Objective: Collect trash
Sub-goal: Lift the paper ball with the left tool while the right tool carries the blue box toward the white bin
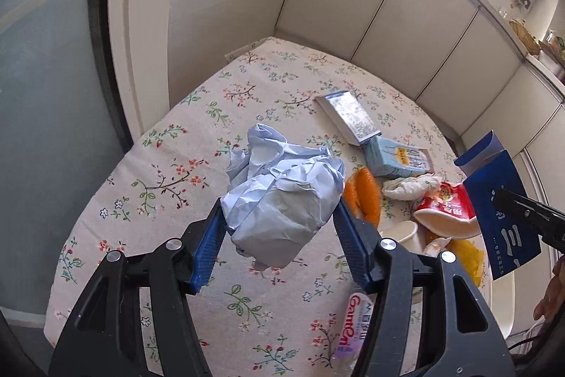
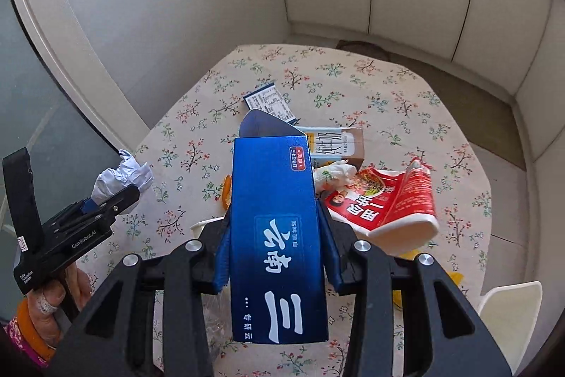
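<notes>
Left tool clenched on crumpled pale-blue paper, held above floral worktop, right tool grasping upright blue carton over worktop, red noodle cup, milk carton, orange peel lying on cloth

My left claw lifts a crumpled pale paper ball above the table; my right claw holds a blue carton above it.
</notes>
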Action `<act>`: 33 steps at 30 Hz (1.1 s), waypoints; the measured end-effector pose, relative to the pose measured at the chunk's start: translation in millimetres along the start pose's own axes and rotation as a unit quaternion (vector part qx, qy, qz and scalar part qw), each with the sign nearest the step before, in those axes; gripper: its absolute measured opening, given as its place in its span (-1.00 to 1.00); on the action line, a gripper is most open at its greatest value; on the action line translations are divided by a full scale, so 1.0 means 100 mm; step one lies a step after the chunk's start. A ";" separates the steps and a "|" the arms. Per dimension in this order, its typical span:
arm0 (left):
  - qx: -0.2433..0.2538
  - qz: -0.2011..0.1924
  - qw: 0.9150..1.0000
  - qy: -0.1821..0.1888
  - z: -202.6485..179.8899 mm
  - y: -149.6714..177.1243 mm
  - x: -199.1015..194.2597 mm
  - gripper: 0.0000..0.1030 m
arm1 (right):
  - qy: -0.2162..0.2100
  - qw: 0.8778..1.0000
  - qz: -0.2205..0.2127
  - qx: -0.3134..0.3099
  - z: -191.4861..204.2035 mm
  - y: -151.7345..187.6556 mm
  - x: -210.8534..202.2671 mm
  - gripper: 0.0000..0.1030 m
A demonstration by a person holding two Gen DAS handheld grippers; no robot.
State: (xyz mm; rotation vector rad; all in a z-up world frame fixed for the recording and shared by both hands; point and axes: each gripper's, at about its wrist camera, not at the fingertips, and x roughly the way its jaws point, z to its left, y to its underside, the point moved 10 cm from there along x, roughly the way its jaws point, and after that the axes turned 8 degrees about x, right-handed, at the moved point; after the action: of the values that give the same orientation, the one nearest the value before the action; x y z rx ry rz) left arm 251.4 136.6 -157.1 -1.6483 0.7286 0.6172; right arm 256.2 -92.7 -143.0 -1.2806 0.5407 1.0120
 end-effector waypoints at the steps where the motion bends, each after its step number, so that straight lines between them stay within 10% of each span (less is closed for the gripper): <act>1: 0.004 -0.006 1.000 0.004 -0.07 -0.04 -0.06 0.12 | 0.001 1.000 -0.010 0.002 -0.03 -0.01 -0.09 -0.20; 17: 0.078 -0.060 0.991 0.095 -1.54 -0.23 -0.58 0.12 | 0.094 0.986 -0.125 0.060 -1.24 0.18 -1.46 -0.20; 33: 0.147 -0.023 0.963 0.224 -3.41 0.14 -0.52 0.12 | 0.182 0.936 -0.209 0.215 -2.97 0.83 -2.27 -0.19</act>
State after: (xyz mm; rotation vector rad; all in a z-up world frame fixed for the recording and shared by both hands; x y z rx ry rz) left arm 210.5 -193.1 -63.8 -1.5320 1.0491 0.0863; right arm 131.9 -448.9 -75.5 -1.1205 0.6896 0.2748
